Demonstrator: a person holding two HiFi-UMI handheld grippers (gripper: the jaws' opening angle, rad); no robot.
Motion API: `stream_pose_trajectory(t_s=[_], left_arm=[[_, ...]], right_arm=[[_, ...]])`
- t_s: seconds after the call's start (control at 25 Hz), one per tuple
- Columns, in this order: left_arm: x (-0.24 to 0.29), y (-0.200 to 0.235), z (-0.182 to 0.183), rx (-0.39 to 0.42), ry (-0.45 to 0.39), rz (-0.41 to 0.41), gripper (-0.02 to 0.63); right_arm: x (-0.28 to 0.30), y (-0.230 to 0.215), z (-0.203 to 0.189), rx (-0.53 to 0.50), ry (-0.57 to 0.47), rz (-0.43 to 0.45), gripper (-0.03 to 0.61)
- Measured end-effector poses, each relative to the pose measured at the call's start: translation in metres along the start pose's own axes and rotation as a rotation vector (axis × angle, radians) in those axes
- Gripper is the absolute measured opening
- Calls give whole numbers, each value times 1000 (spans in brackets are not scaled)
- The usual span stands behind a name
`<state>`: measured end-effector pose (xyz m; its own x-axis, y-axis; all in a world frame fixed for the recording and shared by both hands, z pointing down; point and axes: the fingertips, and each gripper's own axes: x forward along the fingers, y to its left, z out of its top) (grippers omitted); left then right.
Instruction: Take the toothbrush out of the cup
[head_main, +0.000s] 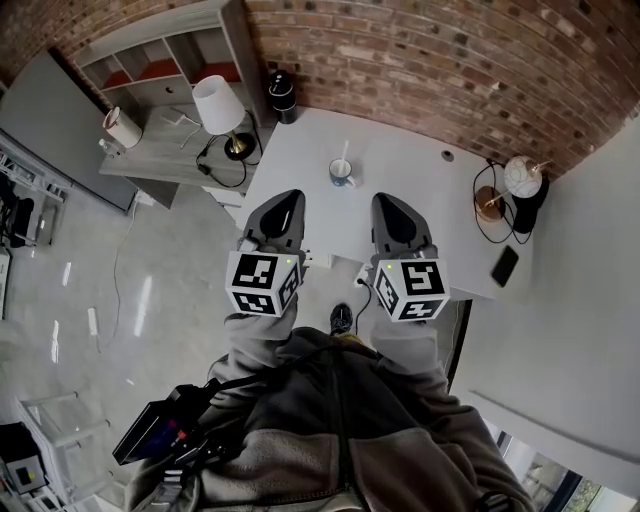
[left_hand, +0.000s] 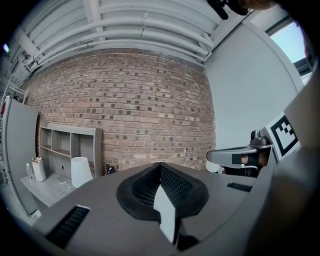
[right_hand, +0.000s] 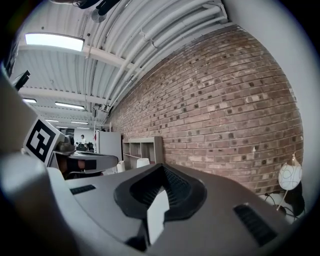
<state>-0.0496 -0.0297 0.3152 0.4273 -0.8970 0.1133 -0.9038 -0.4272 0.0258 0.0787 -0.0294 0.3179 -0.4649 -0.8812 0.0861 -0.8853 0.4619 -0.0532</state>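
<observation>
Ahead, a white toothbrush (head_main: 345, 153) stands in a blue-and-white cup (head_main: 341, 176), apart from the closed, empty left gripper (head_main: 289, 197) and right gripper (head_main: 386, 199).

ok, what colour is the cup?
The cup is blue; head view shows it best.

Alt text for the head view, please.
Seen from above, a person holds the left gripper and right gripper, both shut and empty, above the near edge of a white table; farther back stands a cup with a toothbrush in it.
</observation>
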Motion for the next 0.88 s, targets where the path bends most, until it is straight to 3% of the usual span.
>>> stream_pose_trajectory(t_s=[0.28,0.52,0.88], left_arm=[[64,18,8,-4,-3,26,5],[88,20,9,-5,23,40,5],[115,31,-37,-45,132,47,5]], right_arm=[[55,-37,5,-2,-3,47,2],[75,-54,2,19,34,79,2],[107,-64,-46,84,129,103,2]])
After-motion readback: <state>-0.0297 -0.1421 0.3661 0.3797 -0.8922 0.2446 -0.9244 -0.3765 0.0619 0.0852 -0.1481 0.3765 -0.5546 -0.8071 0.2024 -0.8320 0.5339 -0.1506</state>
